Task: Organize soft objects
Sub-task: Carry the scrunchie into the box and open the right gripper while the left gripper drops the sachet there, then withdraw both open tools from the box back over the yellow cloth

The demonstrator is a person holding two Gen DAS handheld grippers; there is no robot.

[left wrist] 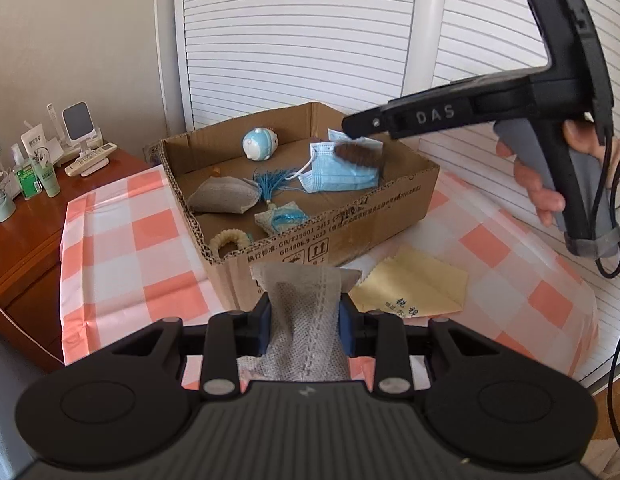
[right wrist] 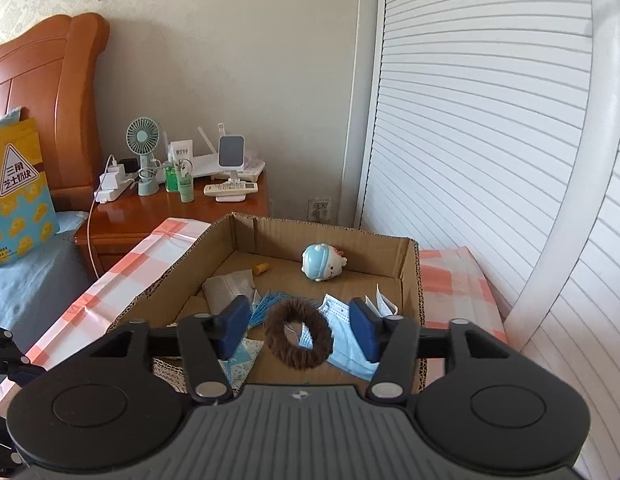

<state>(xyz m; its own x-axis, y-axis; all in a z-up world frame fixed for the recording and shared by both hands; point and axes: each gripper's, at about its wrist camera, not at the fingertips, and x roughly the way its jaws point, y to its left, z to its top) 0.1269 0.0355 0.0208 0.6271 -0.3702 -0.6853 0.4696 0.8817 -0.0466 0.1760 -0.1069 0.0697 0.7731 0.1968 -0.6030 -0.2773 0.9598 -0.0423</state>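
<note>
An open cardboard box (left wrist: 350, 216) stands on the checked cloth. It holds a blue plush toy (left wrist: 259, 145), a blue face mask (left wrist: 342, 170), a grey pouch (left wrist: 224, 200), a tassel sachet (left wrist: 280, 218) and a cream scrunchie (left wrist: 230, 238). My left gripper (left wrist: 306, 322) is shut on a grey fabric pouch (left wrist: 306, 312) in front of the box. My right gripper (right wrist: 300, 330) is open above the box (right wrist: 410, 280). A brown furry scrunchie (right wrist: 298, 334) sits between its pads, over the mask (right wrist: 346, 340); in the left wrist view the scrunchie (left wrist: 358, 152) is just under the fingertips.
A yellow cloth (left wrist: 414, 284) lies on the checked cloth (left wrist: 122, 248) right of the box front. A wooden nightstand (right wrist: 170, 212) with a fan, bottles and remotes stands at the left. White slatted wardrobe doors (right wrist: 490, 140) are behind and right.
</note>
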